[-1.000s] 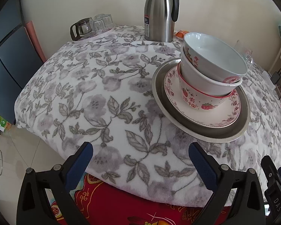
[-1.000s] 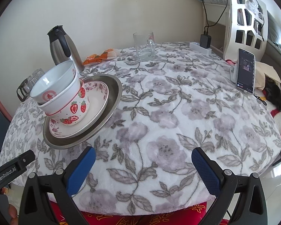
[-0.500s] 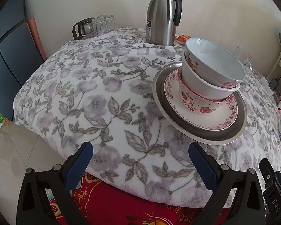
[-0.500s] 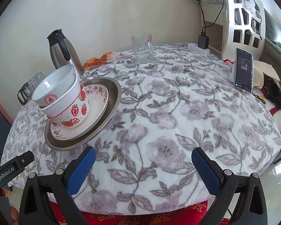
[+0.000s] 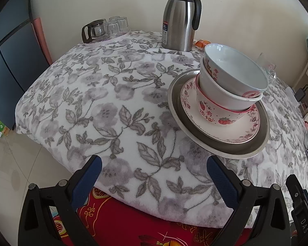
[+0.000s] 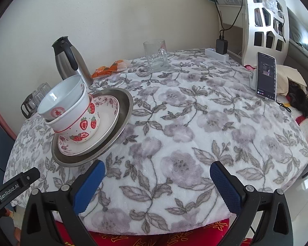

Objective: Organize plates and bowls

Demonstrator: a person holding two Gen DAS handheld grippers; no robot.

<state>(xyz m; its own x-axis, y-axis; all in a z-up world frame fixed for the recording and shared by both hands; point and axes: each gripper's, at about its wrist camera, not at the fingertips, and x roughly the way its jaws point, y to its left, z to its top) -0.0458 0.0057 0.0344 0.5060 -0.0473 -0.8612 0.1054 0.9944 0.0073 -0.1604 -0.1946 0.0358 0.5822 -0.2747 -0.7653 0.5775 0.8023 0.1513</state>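
The stack stands on the left part of the desk (image 6: 195, 123), on the flowered cloth. On top is a white bowl (image 5: 234, 71), nested a little tilted in a second white bowl (image 5: 221, 96), which sits in the strawberry bowl (image 5: 215, 115). Under them are the floral plate (image 5: 236, 131) and the wide metal plate (image 5: 221, 147).

I judge the bowls and the floral plate to be ceramic: stiff, glazed, slippery, easy to chip, and heavy as one pile. The tilted top bowl could slide, so I would take bowls one at a time by the rim, one finger inside and one outside. The metal plate looks thin; only its edge gives a hold.

My left gripper (image 5: 154, 176) and right gripper (image 6: 157, 182) hang at the near edge of the desk, both fingers wide apart and holding nothing. A steel jug (image 5: 179, 18) and a glass mug (image 6: 156, 55) stand farther back.
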